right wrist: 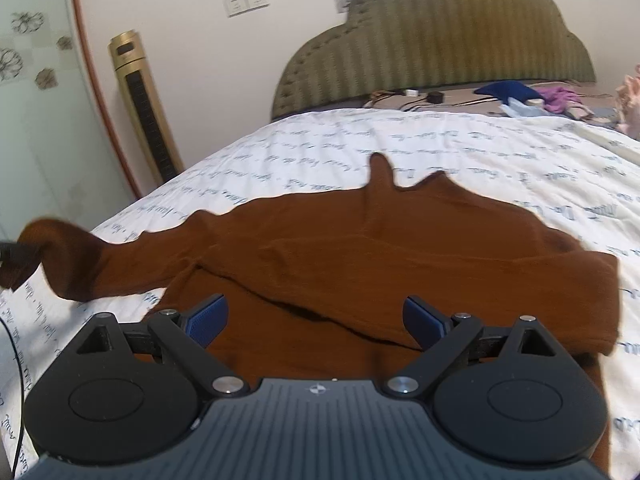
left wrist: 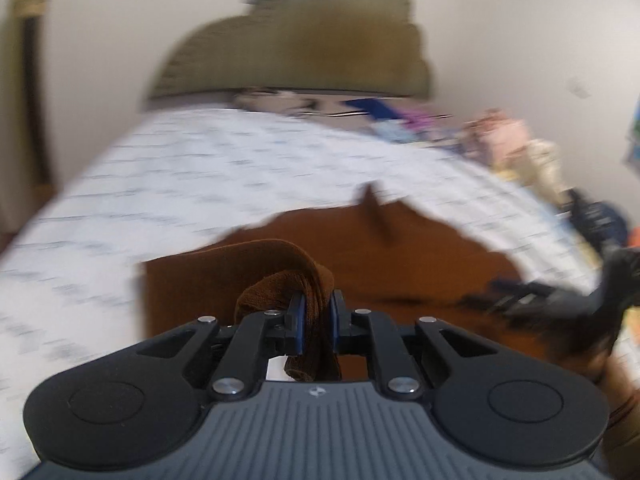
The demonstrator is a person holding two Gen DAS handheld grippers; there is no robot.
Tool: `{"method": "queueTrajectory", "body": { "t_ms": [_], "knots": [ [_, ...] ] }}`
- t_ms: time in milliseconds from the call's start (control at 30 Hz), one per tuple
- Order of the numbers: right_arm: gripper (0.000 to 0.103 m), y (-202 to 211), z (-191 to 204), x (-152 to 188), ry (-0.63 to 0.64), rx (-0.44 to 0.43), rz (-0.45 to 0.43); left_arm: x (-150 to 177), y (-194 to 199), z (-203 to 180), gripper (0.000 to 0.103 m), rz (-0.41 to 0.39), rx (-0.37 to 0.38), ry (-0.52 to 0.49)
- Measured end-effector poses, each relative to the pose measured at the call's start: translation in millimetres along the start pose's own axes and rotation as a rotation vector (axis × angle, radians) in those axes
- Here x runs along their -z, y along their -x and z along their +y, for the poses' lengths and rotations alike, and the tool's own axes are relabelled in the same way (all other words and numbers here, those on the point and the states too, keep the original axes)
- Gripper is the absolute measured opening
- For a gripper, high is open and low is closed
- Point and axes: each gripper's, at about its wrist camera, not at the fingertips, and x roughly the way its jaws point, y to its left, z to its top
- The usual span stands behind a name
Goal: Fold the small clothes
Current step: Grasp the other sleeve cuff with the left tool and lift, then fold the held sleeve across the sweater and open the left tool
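A small brown knit top (right wrist: 380,248) lies spread on the white printed bedsheet (right wrist: 460,140). My left gripper (left wrist: 316,316) is shut on the end of its sleeve (left wrist: 280,264), which is lifted off the bed; that view is motion-blurred. In the right wrist view the raised sleeve (right wrist: 64,248) hangs at the far left, with a dark bit of the left gripper at the frame edge. My right gripper (right wrist: 316,320) stands open just above the lower part of the top (left wrist: 420,264), nothing between its blue pads (right wrist: 206,322). The right gripper (left wrist: 560,300) also shows at the right of the left wrist view.
A green padded headboard (right wrist: 440,40) stands at the far end of the bed. Loose clothes and cables (right wrist: 520,96) lie near it. A gold tower fan (right wrist: 144,108) stands by the wall at left. A black cable (right wrist: 18,380) runs at the lower left.
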Motion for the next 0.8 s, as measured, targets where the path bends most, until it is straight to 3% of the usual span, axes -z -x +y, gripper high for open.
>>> {"method": "queueTrajectory", "body": {
  "t_ms": [133, 200, 300, 400, 467, 500, 567, 667, 800],
  "knots": [
    [0.093, 13, -19, 2, -0.026, 0.046, -0.015, -12, -44, -37, 0.012, 0.019, 0.107, -0.024],
    [0.093, 18, -30, 3, -0.045, 0.071, -0.020, -15, -77, -49, 0.012, 0.077, 0.185, -0.003],
    [0.093, 23, -46, 5, -0.078, 0.109, -0.025, -9, -132, -62, 0.016, 0.174, 0.219, 0.017],
    [0.093, 29, -57, 9, -0.104, 0.137, -0.033, 0, -178, -60, 0.028, 0.309, 0.216, 0.077],
    [0.093, 32, -62, 12, -0.111, 0.150, -0.034, 2, -192, -56, 0.046, 0.356, 0.230, 0.111],
    [0.093, 33, -64, 13, -0.114, 0.156, -0.033, 2, -192, -55, 0.052, 0.349, 0.235, 0.126],
    [0.093, 33, -67, 15, -0.118, 0.163, -0.029, -1, -180, -55, 0.073, 0.297, 0.269, 0.137],
    [0.093, 30, -66, 18, -0.119, 0.152, -0.019, -8, -149, -50, 0.078, 0.171, 0.241, 0.135],
    [0.092, 17, -49, 20, -0.107, 0.051, 0.006, -5, -115, -39, 0.081, 0.062, 0.074, 0.098]
  ]
}}
